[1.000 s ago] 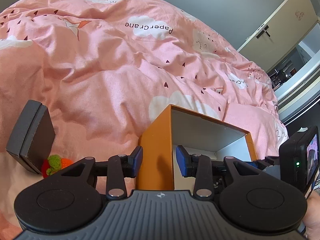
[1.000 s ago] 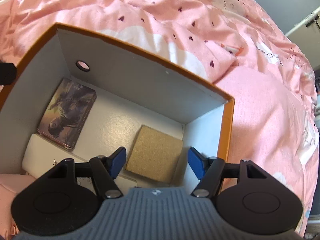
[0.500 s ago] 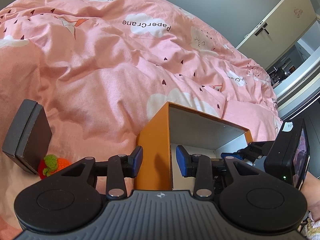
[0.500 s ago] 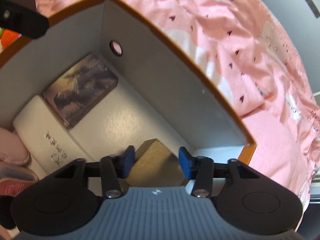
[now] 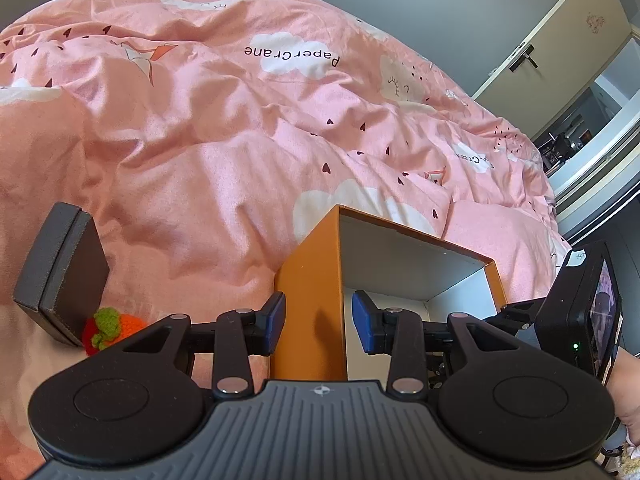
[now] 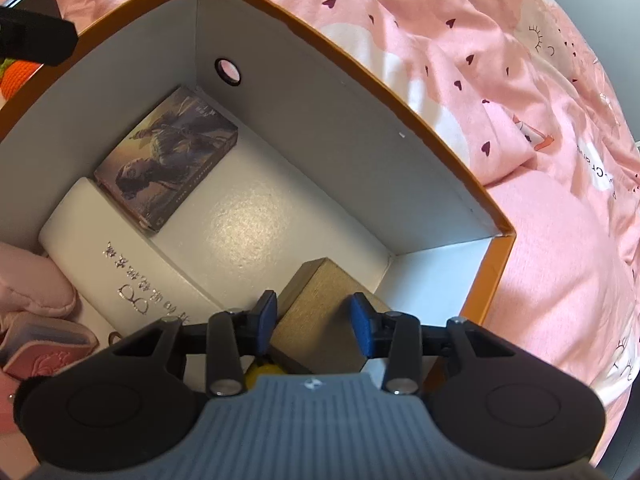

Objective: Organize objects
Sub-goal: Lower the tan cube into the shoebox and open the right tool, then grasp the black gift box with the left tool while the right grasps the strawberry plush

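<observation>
An orange box (image 6: 496, 256) with a white inside stands open on the pink bed. My right gripper (image 6: 312, 322) reaches down into its near right corner. Its jaws are closing, and both blue pads touch the sides of a brown cork-like block (image 6: 320, 312). Inside the box also lie a picture-covered card box (image 6: 168, 160), a white case with silver print (image 6: 116, 256) and something yellow (image 6: 260, 374) under the gripper. My left gripper (image 5: 318, 320) is open and straddles the orange box's (image 5: 308, 280) near corner, with a gap at the right pad.
A dark grey box (image 5: 60, 276) and an orange-red knitted toy (image 5: 112, 328) lie on the quilt left of the orange box. Pink soft items (image 6: 36, 292) sit in the box's left end. A door (image 5: 560, 32) and a doorway lie beyond the bed.
My right gripper rolled, dropped to the cork block and narrowed its jaws onto it. The left gripper kept still at the box corner.
</observation>
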A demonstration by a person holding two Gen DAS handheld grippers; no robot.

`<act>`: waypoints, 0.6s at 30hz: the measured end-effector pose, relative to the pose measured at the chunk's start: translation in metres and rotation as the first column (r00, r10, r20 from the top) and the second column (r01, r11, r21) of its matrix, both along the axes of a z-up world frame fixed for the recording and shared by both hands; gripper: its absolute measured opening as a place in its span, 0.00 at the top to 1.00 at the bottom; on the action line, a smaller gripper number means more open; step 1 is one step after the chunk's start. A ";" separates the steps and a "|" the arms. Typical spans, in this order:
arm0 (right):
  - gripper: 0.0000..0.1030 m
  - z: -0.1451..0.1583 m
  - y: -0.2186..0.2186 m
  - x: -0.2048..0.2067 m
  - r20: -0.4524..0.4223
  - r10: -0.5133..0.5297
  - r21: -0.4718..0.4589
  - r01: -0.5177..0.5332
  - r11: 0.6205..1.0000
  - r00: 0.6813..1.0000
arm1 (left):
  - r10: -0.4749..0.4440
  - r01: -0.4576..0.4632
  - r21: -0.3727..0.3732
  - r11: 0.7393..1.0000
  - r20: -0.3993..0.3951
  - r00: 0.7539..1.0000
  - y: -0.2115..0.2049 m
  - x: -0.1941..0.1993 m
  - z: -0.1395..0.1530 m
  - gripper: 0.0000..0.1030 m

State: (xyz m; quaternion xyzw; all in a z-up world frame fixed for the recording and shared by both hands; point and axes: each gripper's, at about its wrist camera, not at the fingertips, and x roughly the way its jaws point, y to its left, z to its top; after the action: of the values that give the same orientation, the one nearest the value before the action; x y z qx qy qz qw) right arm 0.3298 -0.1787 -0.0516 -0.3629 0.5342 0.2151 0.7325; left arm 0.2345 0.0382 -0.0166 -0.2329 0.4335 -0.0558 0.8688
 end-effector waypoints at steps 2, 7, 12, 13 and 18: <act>0.59 0.000 0.001 -0.002 0.005 -0.002 -0.001 0.002 1.000 1.000 | 0.005 -0.005 0.006 1.000 0.008 1.000 0.001 -0.002 0.004 0.59; 0.59 0.007 0.000 -0.015 0.047 0.001 0.025 -0.002 1.000 0.999 | 0.007 -0.009 0.040 0.999 0.039 0.999 0.000 -0.012 0.016 0.59; 0.58 0.029 0.002 -0.040 0.089 -0.036 0.118 0.025 0.993 0.995 | 0.009 -0.014 0.087 0.996 0.064 0.998 -0.006 -0.026 0.024 0.59; 0.58 0.035 0.004 -0.048 0.094 -0.040 0.143 0.026 0.989 0.995 | 0.005 -0.011 0.094 0.996 0.068 0.998 -0.006 -0.029 0.026 0.59; 0.58 0.065 0.022 -0.076 0.149 -0.056 0.261 0.015 0.965 0.987 | -0.005 -0.007 0.133 0.991 0.094 0.996 -0.007 -0.042 0.036 0.59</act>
State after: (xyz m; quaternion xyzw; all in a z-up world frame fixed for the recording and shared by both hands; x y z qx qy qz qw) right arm 0.2537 -0.1567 0.0132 -0.2701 0.4494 0.2410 0.8167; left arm 0.1921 0.0311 0.0189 -0.1715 0.3948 -0.0372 0.9018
